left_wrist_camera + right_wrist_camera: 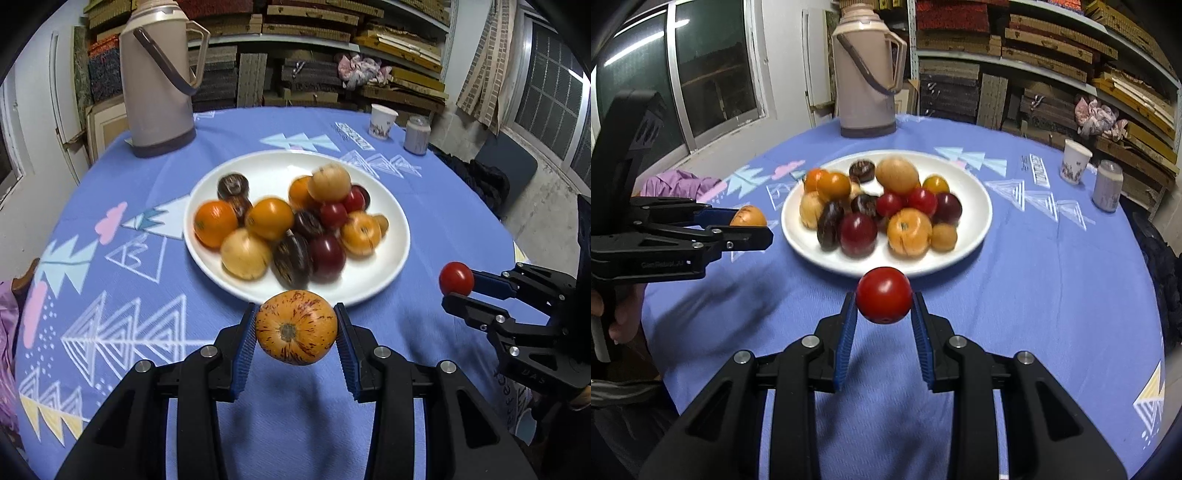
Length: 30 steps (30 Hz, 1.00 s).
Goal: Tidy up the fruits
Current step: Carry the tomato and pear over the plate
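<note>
A white plate in the middle of the blue tablecloth carries several fruits: orange, yellow, dark red and dark purple ones. My left gripper is shut on an orange fruit with purple streaks, held in the air just before the plate's near rim. From the right wrist view the same gripper and its streaked fruit appear left of the plate. My right gripper is shut on a small red tomato, also above the cloth near the rim; it shows at the right as gripper and tomato.
A tall beige thermos jug stands behind the plate. A paper cup and a small jar sit at the far right. A purple cloth lies at the table's left edge. Shelves of stacked boards fill the background.
</note>
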### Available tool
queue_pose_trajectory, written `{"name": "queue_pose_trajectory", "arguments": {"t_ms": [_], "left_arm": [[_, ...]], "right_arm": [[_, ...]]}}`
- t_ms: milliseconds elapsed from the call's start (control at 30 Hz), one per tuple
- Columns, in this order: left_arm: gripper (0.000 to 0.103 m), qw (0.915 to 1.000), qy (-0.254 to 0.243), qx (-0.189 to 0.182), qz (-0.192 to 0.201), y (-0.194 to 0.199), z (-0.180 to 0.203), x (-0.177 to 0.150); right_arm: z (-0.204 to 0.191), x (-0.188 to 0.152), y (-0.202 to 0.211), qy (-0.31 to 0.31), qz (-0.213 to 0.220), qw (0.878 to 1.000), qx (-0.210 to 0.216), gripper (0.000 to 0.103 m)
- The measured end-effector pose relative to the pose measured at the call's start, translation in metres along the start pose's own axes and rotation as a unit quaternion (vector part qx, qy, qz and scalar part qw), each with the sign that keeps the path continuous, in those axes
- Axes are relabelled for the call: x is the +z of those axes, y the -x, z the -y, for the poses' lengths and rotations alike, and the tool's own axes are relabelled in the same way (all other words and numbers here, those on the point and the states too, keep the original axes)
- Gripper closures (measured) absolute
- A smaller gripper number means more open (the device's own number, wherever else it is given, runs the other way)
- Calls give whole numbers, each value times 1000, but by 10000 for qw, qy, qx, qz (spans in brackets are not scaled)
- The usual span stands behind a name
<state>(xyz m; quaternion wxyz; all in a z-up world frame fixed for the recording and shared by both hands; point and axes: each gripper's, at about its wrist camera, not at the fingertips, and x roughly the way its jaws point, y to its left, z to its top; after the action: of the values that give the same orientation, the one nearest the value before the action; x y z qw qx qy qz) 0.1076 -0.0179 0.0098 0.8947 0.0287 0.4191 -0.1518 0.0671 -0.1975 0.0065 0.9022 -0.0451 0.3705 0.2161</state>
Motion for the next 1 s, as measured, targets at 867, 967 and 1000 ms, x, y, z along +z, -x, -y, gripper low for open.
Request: {"name": "queue_pose_trajectory", "arguments": {"t_ms": [867,967,1000], "left_arm": [[62,9999,32,103,63,-52,-5,81],[62,10000,42,76,20,-59,-7,84],[62,10000,48,74,10,-60,-8,86]], "right_arm": [[14,82,-60,-91,114,9997,206,74],[16,86,-69,-103,54,9997,223,74],[17,88,-73,-111,32,9997,218,74]]}}
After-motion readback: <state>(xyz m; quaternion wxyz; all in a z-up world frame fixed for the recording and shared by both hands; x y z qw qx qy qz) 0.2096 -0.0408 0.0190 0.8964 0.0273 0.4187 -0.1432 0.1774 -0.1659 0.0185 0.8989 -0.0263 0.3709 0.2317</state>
